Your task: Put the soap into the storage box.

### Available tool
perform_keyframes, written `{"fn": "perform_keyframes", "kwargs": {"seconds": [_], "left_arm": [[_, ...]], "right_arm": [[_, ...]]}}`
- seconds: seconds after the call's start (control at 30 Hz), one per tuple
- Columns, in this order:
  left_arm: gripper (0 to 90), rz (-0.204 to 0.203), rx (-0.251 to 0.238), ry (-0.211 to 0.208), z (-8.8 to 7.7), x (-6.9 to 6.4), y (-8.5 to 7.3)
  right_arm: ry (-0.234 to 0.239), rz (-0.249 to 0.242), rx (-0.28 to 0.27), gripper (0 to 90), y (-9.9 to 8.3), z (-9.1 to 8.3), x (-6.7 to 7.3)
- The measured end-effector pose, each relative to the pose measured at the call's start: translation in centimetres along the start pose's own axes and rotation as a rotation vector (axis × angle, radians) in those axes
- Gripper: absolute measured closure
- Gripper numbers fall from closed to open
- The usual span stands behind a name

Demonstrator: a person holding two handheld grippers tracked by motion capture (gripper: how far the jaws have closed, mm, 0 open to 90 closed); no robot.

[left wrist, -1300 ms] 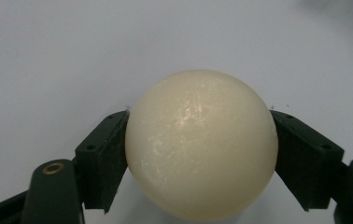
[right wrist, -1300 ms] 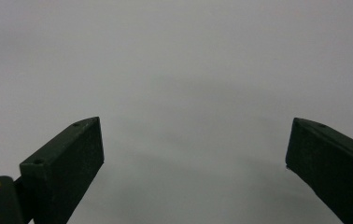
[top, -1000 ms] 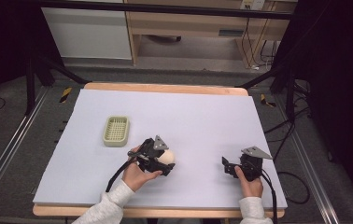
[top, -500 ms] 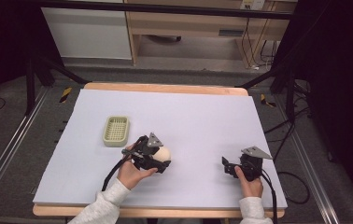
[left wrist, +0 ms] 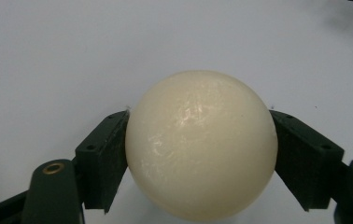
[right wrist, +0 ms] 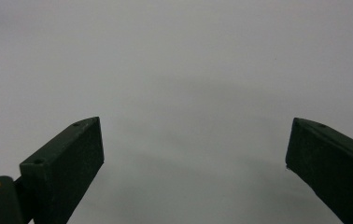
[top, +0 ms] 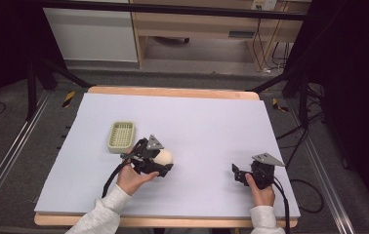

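While one basket [top: 121, 136] sits nearby, left gripper [left wrist: 198, 154] clamps one ball [left wrist: 201, 144].

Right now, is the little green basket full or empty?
Empty. From the high view, the basket shows only its bare mesh floor, and the cream ball is outside it, squeezed in the left gripper.

A cream-white ball [left wrist: 201, 144] is seen between black jaws. A pale green basket [top: 121, 136] with a grid pattern is seen on a light lilac-white sheet [top: 207, 122]. The table edge [top: 173, 91] is coloured like light wood. White sleeves [top: 104, 212] are worn.
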State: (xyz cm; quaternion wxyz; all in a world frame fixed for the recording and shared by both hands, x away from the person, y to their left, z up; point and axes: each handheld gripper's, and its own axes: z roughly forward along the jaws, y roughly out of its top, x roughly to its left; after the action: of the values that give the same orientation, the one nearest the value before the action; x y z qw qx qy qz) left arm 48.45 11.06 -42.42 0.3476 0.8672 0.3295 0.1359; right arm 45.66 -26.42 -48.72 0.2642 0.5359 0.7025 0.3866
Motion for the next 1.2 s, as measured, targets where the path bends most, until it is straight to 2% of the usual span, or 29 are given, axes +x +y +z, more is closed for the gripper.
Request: {"fn": "perform_keyframes", "kwargs": {"seconds": [0.4,1.2], "left_arm": [[24.0,-0.006,-0.007,0.023,-0.9,1.2,0.3],[24.1,-0.047,-0.031,0.074,-2.8,3.9,0.5]], "right_arm": [[-0.004,-0.006,-0.001,4.6,0.0,0.0,0.0],[-0.003,-0.003,-0.003,4.6,0.0,-0.1,0.0]]}}
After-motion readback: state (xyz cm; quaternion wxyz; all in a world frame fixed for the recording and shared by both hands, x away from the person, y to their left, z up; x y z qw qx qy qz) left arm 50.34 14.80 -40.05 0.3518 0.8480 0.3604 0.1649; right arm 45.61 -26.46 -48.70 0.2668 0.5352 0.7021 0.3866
